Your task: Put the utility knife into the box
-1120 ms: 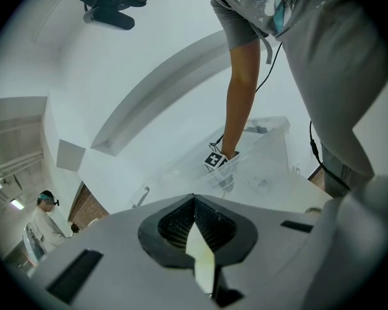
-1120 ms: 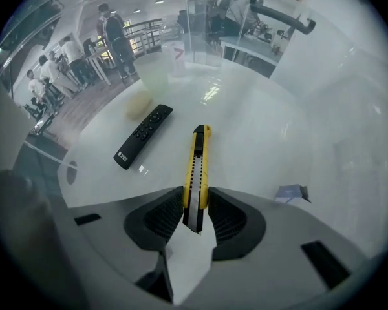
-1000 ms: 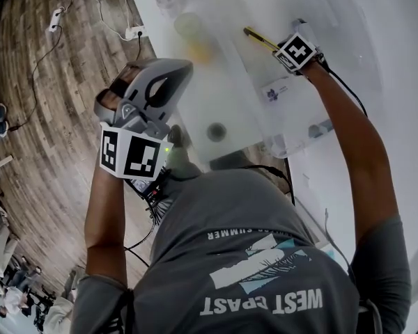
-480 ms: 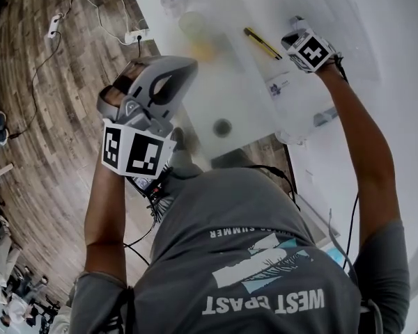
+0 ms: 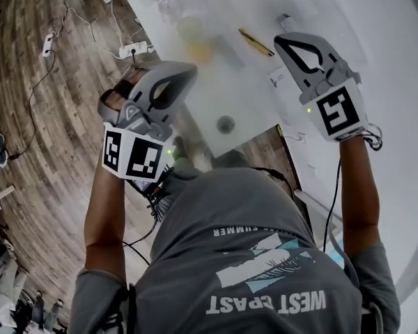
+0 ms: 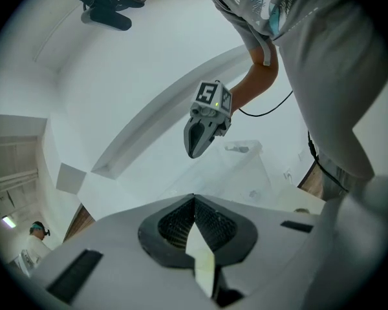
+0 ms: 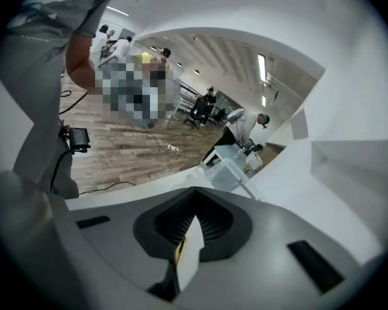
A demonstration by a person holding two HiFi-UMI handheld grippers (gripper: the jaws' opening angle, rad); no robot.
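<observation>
White tabletop point(image 5: 380, 37) carrying clear plastic box point(image 5: 216, 96). Yellow utility knife point(image 5: 256, 42) lying loose at box's 1 o'clock, seemingly inside. Right gripper point(image 5: 284, 42) hovering nearby, clenched, empty. Left gripper point(image 5: 190, 69) idling at 9 o'clock, clenched, empty. Placement looking done.

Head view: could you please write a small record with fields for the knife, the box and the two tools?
utility knife: yellow, lies flat, apparently inside the box, no tool touches it
box: clear plastic, on the white table
left tool: shut, empty, at the box's left
right tool: shut, empty, apart from the knife
</observation>
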